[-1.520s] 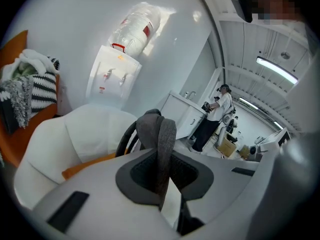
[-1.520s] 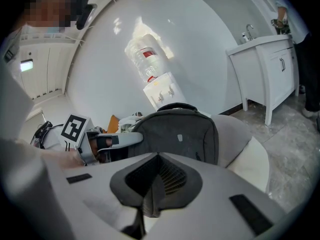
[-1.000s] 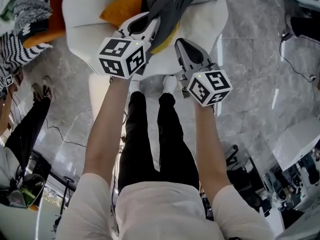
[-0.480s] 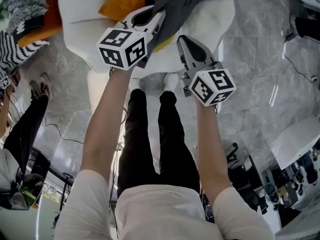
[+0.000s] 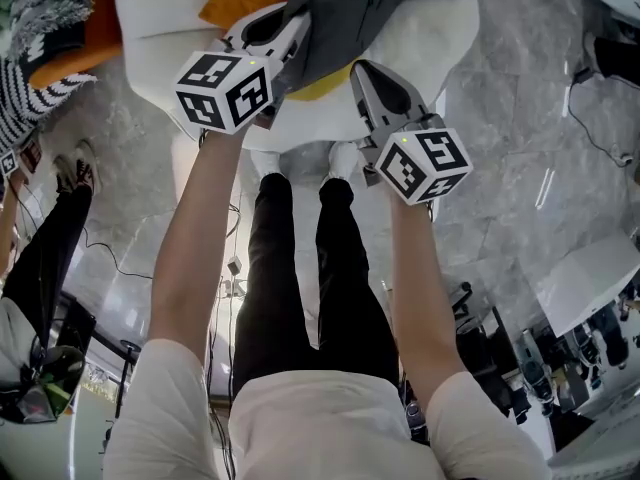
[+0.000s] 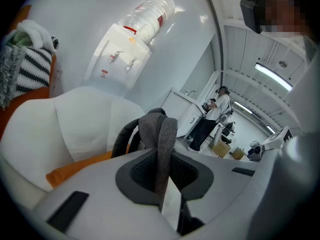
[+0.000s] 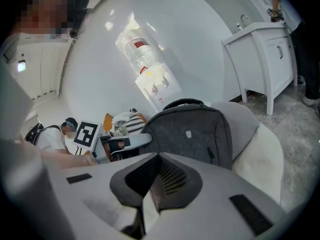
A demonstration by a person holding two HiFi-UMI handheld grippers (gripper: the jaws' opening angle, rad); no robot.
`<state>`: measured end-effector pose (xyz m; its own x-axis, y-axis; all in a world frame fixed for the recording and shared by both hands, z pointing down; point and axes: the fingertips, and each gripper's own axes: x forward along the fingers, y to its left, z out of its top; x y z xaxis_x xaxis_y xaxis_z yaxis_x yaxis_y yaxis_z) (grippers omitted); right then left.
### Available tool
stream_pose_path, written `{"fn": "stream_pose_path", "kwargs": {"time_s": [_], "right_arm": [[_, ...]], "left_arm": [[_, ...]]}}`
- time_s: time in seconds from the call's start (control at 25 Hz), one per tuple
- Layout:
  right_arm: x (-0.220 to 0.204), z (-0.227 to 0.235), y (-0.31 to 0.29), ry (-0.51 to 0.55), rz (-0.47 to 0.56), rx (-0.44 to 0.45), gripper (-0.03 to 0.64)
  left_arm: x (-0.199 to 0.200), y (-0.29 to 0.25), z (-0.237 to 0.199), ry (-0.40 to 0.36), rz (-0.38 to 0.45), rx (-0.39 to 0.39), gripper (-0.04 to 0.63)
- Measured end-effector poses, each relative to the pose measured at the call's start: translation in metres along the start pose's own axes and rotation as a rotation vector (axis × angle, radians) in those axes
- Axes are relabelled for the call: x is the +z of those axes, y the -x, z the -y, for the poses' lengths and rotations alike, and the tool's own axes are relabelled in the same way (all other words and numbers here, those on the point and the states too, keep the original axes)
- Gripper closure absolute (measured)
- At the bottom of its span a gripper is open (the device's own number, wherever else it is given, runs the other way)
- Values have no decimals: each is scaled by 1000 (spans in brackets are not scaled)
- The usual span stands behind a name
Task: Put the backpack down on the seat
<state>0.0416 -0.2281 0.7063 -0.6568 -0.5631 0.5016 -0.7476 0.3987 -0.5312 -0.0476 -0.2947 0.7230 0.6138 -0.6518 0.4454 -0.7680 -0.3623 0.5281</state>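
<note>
White T-shirt (image 5: 330, 418), black trousers (image 5: 300, 268), white shoes (image 5: 342, 160), marker cubes (image 5: 222, 90) (image 5: 422, 165)

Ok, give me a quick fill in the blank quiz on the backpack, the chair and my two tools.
1. The left tool is clamped on a gray ____ of the backpack.
2. The right tool has its jaws together and holds ____.
3. The cushion on the white chair next to the backpack is ____ in colour.
Missing words: strap; nothing; orange.

Left claw (image 5: 288, 28) farther over seat (image 5: 432, 40).
</note>
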Motion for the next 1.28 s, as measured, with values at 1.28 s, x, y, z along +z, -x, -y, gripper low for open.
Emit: {"fn": "stream_pose_path", "kwargs": {"time_s": [1.28], "right_arm": [[-23,-35,-59,-1,-7,11,592]], "left_arm": [[-12,35,-124,14,-5,162,537]]}}
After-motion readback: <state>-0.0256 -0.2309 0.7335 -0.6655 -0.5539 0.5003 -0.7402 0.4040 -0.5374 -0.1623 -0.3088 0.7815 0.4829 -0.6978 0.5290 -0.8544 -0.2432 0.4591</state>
